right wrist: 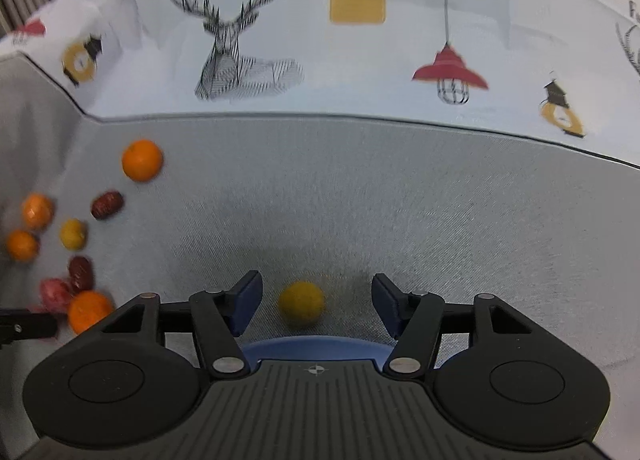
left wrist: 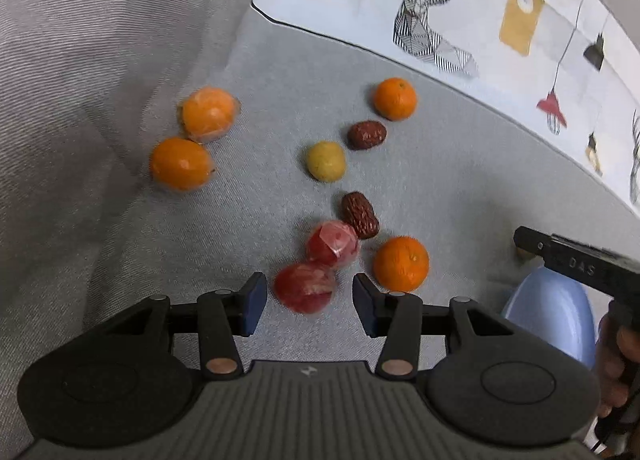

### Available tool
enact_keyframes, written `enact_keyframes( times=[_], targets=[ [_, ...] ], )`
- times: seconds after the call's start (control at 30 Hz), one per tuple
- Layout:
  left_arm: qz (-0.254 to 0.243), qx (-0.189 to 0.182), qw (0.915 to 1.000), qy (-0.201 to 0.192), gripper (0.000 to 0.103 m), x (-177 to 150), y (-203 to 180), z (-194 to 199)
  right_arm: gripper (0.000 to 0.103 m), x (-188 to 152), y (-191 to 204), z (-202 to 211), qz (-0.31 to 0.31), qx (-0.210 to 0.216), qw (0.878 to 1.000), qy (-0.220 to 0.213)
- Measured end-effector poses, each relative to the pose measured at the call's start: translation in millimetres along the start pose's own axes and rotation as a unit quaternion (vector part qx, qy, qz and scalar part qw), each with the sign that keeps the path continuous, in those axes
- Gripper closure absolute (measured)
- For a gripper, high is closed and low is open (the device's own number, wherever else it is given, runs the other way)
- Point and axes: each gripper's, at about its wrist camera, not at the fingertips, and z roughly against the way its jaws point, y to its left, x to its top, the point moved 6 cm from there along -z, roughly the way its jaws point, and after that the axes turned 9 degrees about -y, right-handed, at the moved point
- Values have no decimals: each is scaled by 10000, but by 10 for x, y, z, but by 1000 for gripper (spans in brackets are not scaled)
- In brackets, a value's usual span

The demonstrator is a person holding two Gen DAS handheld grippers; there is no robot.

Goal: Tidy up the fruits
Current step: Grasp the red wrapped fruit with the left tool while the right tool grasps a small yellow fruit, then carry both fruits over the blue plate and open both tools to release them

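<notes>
In the left wrist view my left gripper (left wrist: 309, 292) stands open over a grey fabric surface. A red wrapped fruit (left wrist: 306, 287) lies between its fingers, with a gap showing on each side. A second red wrapped fruit (left wrist: 333, 244), two dark red dates (left wrist: 360, 215) (left wrist: 367, 134), a yellow fruit (left wrist: 326, 161) and several oranges (left wrist: 401, 263) lie beyond. In the right wrist view my right gripper (right wrist: 316, 296) is open around a small yellow fruit (right wrist: 301, 302) without touching it. The rim of a blue bowl (right wrist: 312, 346) shows just below it.
A white cloth printed with deer and lamps (right wrist: 360, 60) borders the grey fabric (right wrist: 400, 200) at the back. The blue bowl (left wrist: 552, 320) sits at the right of the left wrist view, under the other gripper's black body (left wrist: 568, 256) and a hand (left wrist: 616, 360).
</notes>
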Motion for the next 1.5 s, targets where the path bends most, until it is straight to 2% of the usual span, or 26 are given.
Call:
enact_keyframes(
  times=[0.07, 0.1, 0.13, 0.17, 0.2, 0.33, 0.53, 0.7, 0.8, 0.9, 1.03, 1.13, 1.27, 1.5],
  targets=[
    [-121, 61, 9999, 33, 52, -23, -26, -15, 47, -39, 8, -54, 129, -49, 9999, 84],
    [-188, 90, 9998, 40, 59, -32, -38, -18, 52, -51, 13, -66, 195, -75, 9997, 89],
    [-251, 122, 9996, 51, 67, -37, -44, -22, 65, -51, 29, -66, 292, -91, 9995, 47],
    [-333, 168, 9993, 41, 67, -42, -53, -16, 74, -52, 49, -60, 376, -53, 9993, 26],
    [-383, 177, 9991, 19, 68, -42, -62, 1, 76, -54, 59, -51, 399, -9, 9992, 18],
    [-543, 245, 9980, -211, 68, -20, -92, 130, 76, -17, 50, 128, 291, 192, 9993, -159],
    [-523, 127, 9968, -588, 68, 53, -148, 415, 76, 155, -9, 823, 42, 361, 9967, -731],
    [-563, -113, 9934, -998, 68, 60, -308, 696, 76, 21, -77, 1483, -124, 403, 9935, -1054],
    [-643, -294, 9892, -1280, 68, -8, -443, 873, 76, -168, -174, 1706, -345, 364, 9922, -1142],
    [-645, -520, 9874, -1344, 68, -148, -611, 987, 76, -450, -295, 1724, -607, 247, 9922, -1064],
    [-879, -917, 9858, -1096, 68, -481, -935, 965, 76, -723, -408, 1634, -693, 95, 9945, -776],
    [-1328, -1097, 9794, -1052, 68, -622, -1192, 904, 76, -780, -481, 1621, -643, 45, 9950, -764],
    [-1752, -1241, 9693, -1195, 68, -657, -1400, 838, 76, -799, -609, 1590, -605, -109, 9949, -797],
    [-1890, -1337, 9657, -1177, 68, -694, -1560, 729, 76, -808, -707, 1558, -675, -108, 9940, -852]
  ],
)
